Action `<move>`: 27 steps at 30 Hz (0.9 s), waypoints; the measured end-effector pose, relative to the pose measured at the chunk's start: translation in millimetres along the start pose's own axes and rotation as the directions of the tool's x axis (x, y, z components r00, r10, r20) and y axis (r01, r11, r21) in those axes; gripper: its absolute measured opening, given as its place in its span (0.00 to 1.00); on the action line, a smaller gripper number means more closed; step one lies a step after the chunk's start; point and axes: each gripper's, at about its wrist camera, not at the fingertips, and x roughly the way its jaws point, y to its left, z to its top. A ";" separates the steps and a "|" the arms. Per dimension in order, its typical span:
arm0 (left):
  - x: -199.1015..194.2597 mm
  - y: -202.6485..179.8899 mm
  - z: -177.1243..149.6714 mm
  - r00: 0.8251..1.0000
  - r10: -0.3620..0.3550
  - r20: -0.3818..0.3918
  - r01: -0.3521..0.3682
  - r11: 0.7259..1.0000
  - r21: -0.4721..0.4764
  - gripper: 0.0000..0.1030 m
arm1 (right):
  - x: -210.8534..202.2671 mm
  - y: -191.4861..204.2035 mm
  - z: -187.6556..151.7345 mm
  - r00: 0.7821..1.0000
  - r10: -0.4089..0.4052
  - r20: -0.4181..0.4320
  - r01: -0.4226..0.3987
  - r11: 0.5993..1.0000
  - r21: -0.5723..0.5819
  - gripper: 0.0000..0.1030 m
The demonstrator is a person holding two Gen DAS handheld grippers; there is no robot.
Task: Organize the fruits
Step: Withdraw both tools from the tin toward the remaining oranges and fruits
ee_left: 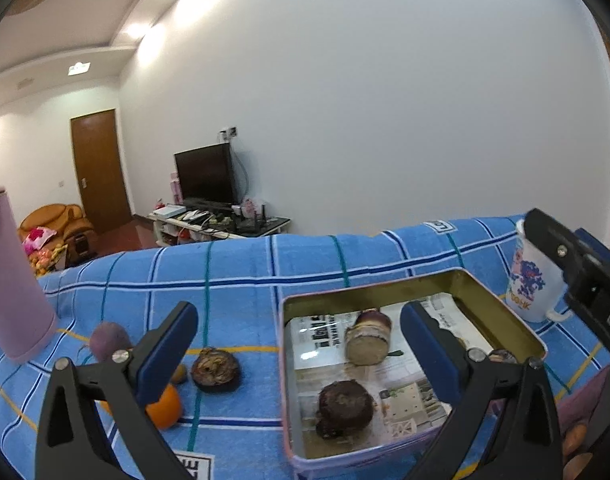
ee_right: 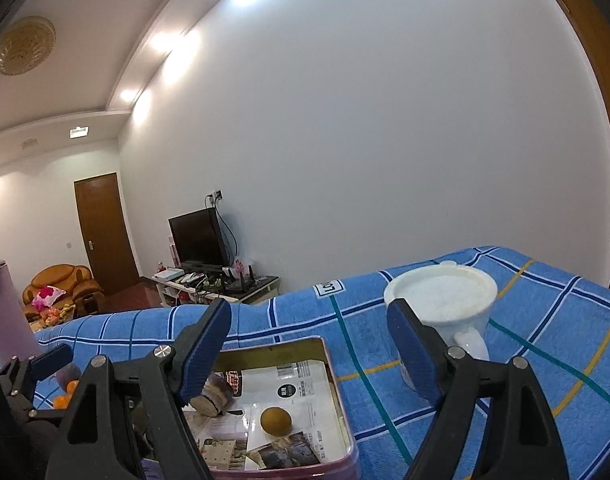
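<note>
An open tin box (ee_left: 369, 292) lined with newspaper sits on the blue checked cloth. In it lie a dark shrivelled fruit (ee_left: 345, 408) and a cut purple-skinned piece (ee_left: 367, 338). My left gripper (ee_left: 297, 344) hovers open over the tin's left wall, with nothing between its fingers. Left of the tin, on the cloth, are another dark fruit (ee_left: 216, 369), an orange (ee_left: 165, 404) and a purple fruit (ee_left: 107, 340). My right gripper (ee_right: 309, 344) stands open above the tin box (ee_right: 273, 350), holding nothing. A round brown fruit (ee_right: 276, 421) lies on the lining below it.
A white mug (ee_right: 445, 300) stands on the cloth right of the tin, also the mug (ee_left: 533, 280) behind the right gripper's black body (ee_left: 577, 264). A tall pink tumbler (ee_left: 13, 280) stands at the far left. The cloth's far edge drops off toward the room.
</note>
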 end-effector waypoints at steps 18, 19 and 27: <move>-11.9 12.9 -7.7 0.999 0.051 0.015 -0.051 0.999 -0.013 1.00 | -7.4 -0.2 -3.1 1.000 -0.002 -0.012 0.002 1.000 0.022 0.79; -12.8 14.4 -8.1 0.999 0.052 0.015 -0.052 0.999 -0.016 1.00 | -7.8 0.3 -3.1 1.000 -0.003 -0.012 0.003 1.000 0.023 0.79; -15.2 21.9 -10.0 0.998 0.063 0.011 -0.063 0.998 -0.025 1.00 | -8.0 1.7 -4.8 1.000 0.000 -0.015 0.000 1.000 0.026 0.79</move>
